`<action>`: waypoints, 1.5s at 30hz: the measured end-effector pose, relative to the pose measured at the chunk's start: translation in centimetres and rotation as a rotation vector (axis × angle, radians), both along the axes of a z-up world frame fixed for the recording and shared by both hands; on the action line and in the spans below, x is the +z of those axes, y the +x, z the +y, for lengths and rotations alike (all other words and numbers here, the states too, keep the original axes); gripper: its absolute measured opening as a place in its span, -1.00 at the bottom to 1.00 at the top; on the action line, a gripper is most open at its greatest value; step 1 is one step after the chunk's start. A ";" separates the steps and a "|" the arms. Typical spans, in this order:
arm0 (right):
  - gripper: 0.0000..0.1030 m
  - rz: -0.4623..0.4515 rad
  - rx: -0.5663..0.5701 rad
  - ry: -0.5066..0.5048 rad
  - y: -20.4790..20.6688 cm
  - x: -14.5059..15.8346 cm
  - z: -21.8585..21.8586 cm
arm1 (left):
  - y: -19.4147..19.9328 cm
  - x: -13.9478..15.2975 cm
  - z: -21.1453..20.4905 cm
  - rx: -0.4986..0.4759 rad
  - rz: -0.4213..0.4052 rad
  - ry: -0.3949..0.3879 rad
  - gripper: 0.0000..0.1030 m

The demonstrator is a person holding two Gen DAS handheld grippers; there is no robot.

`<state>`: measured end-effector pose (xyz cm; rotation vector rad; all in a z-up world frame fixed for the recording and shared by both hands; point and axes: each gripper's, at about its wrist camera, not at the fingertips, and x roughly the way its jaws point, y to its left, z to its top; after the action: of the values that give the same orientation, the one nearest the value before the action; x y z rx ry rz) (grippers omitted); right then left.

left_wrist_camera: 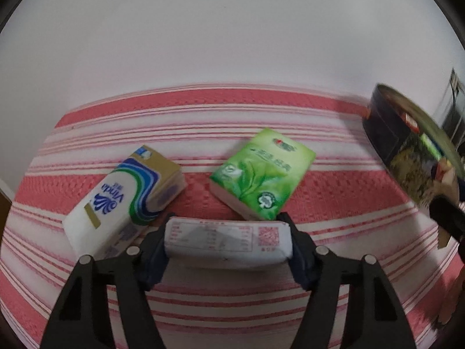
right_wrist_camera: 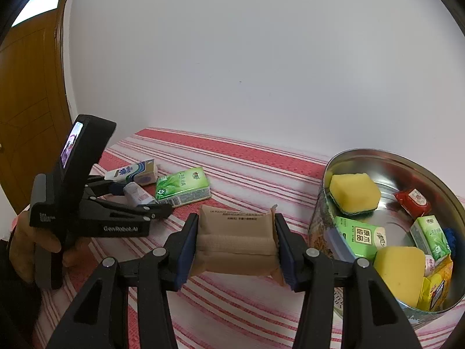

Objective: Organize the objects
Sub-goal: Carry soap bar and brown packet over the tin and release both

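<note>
Your round tin (right_wrist_camera: 407, 160) shiny bare metal inside, sponges (right_wrist_camera: 353, 193) porous yellow foam, tissue packs (left_wrist_camera: 263, 171) in glossy plastic wrap, striped cloth (left_wrist_camera: 232, 305) coarse-woven, door (right_wrist_camera: 32, 93) varnished wood

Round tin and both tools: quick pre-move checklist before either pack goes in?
1. Right tool clamped on the tan pack: ok, pads press both sides.
2. Left tool on the white pack: ok, pads touch both ends.
3. White pack clear of the Vinda pack and the green pack: cannot tell, both lie close.
4. Round tin open: ok, no lid in view.
5. Room in the tin: ok, bare metal shows in the middle.
6. Tan pack over the tin: not ok, it is to its left, above the striped cloth.
</note>
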<state>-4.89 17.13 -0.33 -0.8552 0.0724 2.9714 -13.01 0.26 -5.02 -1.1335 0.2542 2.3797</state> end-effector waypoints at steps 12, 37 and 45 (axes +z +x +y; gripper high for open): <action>0.03 0.172 0.017 -0.070 1.9 2.2 2.5 | 3.1 3.8 -3.1 0.130 0.213 0.193 0.33; 0.03 0.394 -0.402 -0.081 10.2 6.3 22.0 | 10.9 9.6 15.7 -0.120 0.288 0.351 0.33; 0.03 0.341 -0.463 -0.074 9.6 5.1 25.6 | 9.9 10.2 22.9 -0.153 0.210 0.262 0.33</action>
<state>4.69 42.70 4.81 -0.2732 0.3436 2.6444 -3.11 23.13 5.20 -0.7208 0.0912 2.3136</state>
